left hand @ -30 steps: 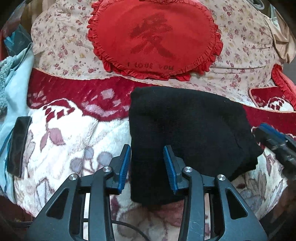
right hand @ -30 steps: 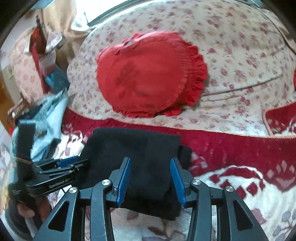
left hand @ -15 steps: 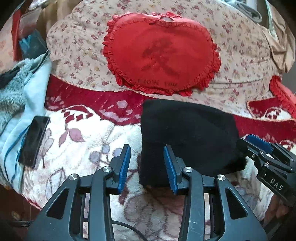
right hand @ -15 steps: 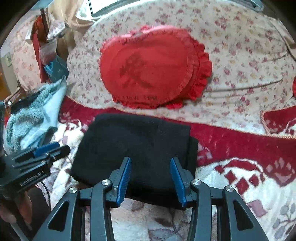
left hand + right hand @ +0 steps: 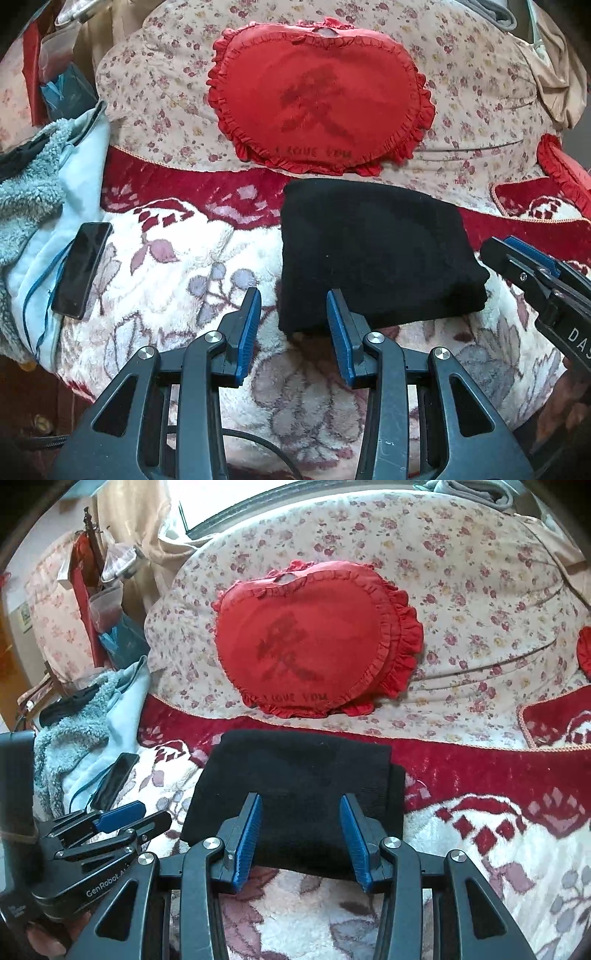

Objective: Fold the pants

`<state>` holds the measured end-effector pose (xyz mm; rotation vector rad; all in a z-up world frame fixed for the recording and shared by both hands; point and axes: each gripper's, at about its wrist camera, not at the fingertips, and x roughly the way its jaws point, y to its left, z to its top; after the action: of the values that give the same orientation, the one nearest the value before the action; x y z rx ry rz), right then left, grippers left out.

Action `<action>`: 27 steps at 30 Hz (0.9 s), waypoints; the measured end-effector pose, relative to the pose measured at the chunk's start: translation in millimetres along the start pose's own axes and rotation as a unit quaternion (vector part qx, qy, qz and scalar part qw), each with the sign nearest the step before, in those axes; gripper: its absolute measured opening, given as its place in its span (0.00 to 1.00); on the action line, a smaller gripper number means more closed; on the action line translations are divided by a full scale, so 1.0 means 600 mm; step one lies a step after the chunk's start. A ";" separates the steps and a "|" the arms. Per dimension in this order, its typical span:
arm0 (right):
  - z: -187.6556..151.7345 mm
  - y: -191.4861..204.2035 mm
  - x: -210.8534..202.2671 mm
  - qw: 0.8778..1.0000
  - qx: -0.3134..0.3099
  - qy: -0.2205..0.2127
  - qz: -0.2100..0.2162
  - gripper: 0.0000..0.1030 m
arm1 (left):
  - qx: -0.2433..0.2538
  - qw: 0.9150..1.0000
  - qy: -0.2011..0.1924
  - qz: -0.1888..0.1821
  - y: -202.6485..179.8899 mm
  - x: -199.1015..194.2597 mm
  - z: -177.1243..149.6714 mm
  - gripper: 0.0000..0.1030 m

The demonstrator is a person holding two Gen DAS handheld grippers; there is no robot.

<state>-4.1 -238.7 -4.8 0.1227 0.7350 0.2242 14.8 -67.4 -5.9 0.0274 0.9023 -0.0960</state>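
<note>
The pants (image 5: pixel 373 254) lie folded into a compact black rectangle on the blanket (image 5: pixel 177 266), flat, their far edge over the blanket's red border just below the heart pillow (image 5: pixel 317 99). Left hand-held gripper (image 5: pixel 291 321) sits at the near left corner of the bundle, jaws spread wide and holding nothing: its right blue pad overlaps the near edge of the fabric in the left wrist view, its left pad stands over bare blanket beside the pants; whether the pad touches the cloth, I cannot tell. Right hand-held gripper (image 5: pixel 301 830) is released too, jaws wide apart, empty, with the near edge of the pants (image 5: pixel 295 779) showing in the gap between its blue pads. From the left camera that right hand-held gripper (image 5: pixel 524 258) shows at the pants' right edge, its tips just beside the fold and not gripping it. From the right camera the left hand-held gripper (image 5: pixel 125 819) sits just off the bundle's left near corner, tips pointing toward it. On the right side a second layer of the fold peeks out past the top layer. Off to the left, well apart from the pants, a phone (image 5: pixel 81 269) lies on a pale blue fleece (image 5: pixel 44 206). Behind everything the floral bedding (image 5: pixel 480 85) rises up.
</note>
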 end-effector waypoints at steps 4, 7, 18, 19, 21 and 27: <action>-0.002 -0.002 -0.002 1.000 0.003 0.003 -0.004 0.41 | -0.005 1.000 -0.009 0.006 0.003 -0.011 -0.001 0.35; -0.003 -0.004 -0.004 1.000 0.009 0.004 -0.005 0.41 | -0.005 1.000 -0.020 0.012 0.003 -0.020 0.000 0.35; -0.006 0.003 -0.012 1.000 -0.001 0.005 -0.003 0.41 | 0.001 0.999 -0.035 0.021 -0.001 -0.035 -0.003 0.35; -0.006 0.003 -0.012 1.000 -0.001 0.004 -0.004 0.41 | 0.000 0.999 -0.035 0.021 -0.002 -0.036 -0.003 0.35; -0.006 0.004 -0.013 1.000 -0.002 0.004 -0.003 0.41 | 0.001 0.999 -0.036 0.022 -0.003 -0.038 -0.004 0.35; -0.008 0.007 -0.015 1.000 -0.005 0.005 -0.001 0.41 | 0.003 0.999 -0.035 0.018 -0.005 -0.041 -0.004 0.35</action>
<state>-14.4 -236.7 -1.4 0.1112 0.7440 0.2277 -2.3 -68.6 11.8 0.0460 0.8306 -0.0649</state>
